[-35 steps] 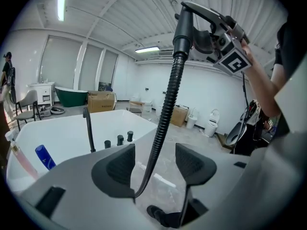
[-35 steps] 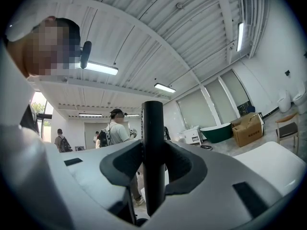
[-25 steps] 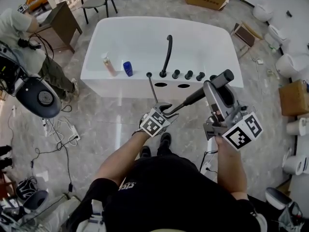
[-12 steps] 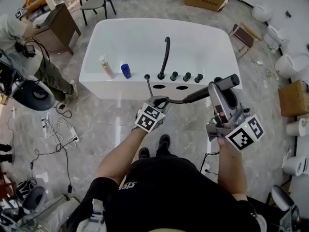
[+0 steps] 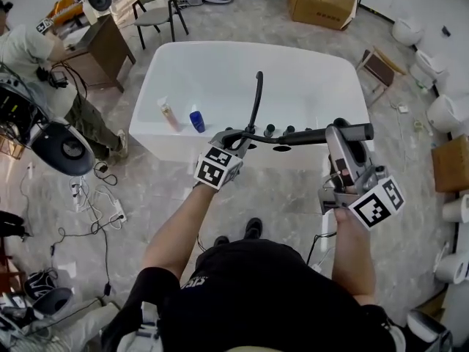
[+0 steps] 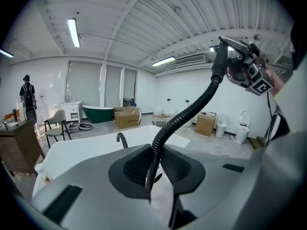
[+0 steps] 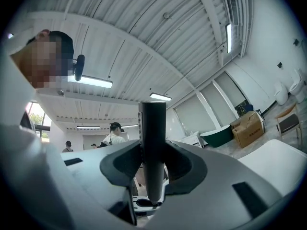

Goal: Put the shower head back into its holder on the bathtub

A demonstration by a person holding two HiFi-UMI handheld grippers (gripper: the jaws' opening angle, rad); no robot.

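Head view is showing one white freestanding bathtub (image 5: 308, 64) lying across the far middle of the grey floor. One black arched spout (image 5: 256, 94) is rising from its near rim. Two bottles are standing left of the spout on that rim, just beside each other: one pale pink slim bottle (image 5: 165, 113) and one small blue bottle (image 5: 196, 120). Two grippers are reaching out over the near rim, each carrying one marker cube. The left gripper (image 5: 233, 138) is pinching the black ribbed hose (image 5: 264, 136), which is running level to the right. The right gripper (image 5: 339, 134) is clamping the black cylindrical shower head (image 5: 359, 131), which is lying roughly level in the air above the tub's near right rim, clear of the tub. Left gripper view is showing its two jaws pressing on the hose, one from each side, while the hose is curving up and right to the other gripper. Right gripper view is showing its two jaws closing on the shower head's straight handle, which is standing upright between them. On the far left one person (image 5: 29, 50) is sitting beside one brown wooden desk (image 5: 102, 39), and one large cardboard box (image 5: 322, 2) is resting beyond the tub.
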